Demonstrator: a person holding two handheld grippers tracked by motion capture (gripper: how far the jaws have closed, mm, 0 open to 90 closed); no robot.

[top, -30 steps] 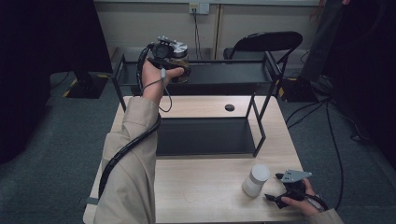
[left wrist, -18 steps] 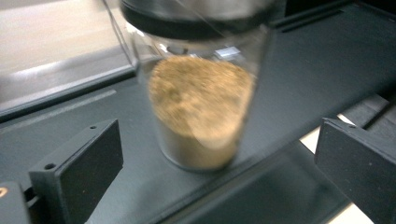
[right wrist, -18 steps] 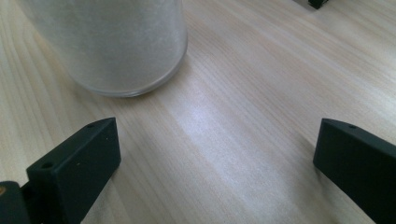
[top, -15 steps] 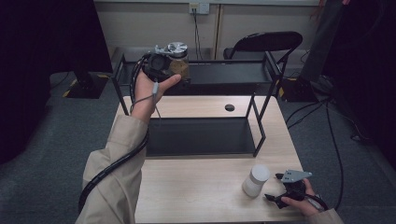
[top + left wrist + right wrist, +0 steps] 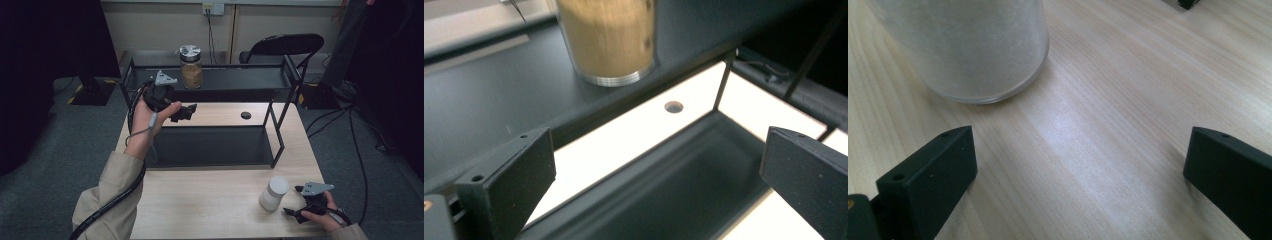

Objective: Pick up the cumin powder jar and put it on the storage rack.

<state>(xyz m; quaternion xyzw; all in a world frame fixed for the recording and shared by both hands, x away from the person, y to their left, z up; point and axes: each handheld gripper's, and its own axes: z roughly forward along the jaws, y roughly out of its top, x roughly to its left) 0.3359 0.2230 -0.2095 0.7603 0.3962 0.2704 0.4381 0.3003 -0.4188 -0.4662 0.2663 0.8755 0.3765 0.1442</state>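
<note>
A glass jar of brown powder with a silver lid [image 5: 191, 66] [image 5: 606, 40] stands alone on the top shelf of a black metal rack [image 5: 250, 80]. My left gripper [image 5: 186, 113] [image 5: 656, 170] hangs open and empty in front of and below the jar, over the rack's lower tray [image 5: 674, 185]. A white frosted jar [image 5: 274, 193] [image 5: 963, 47] stands on the wooden table [image 5: 200, 210] at the front right. My right gripper [image 5: 294, 212] [image 5: 1080, 175] rests open just right of the white jar, its jaws apart and holding nothing.
The rack's thin black legs [image 5: 278, 135] stand between the two grippers. A round hole [image 5: 245, 115] sits in the tabletop behind the tray. A black folding chair [image 5: 285, 47] and cables [image 5: 350, 130] lie beyond the table.
My left gripper has let go of the brown jar, which now stands on the top shelf, and has drawn back toward me and down. The right gripper has stayed put.
</note>
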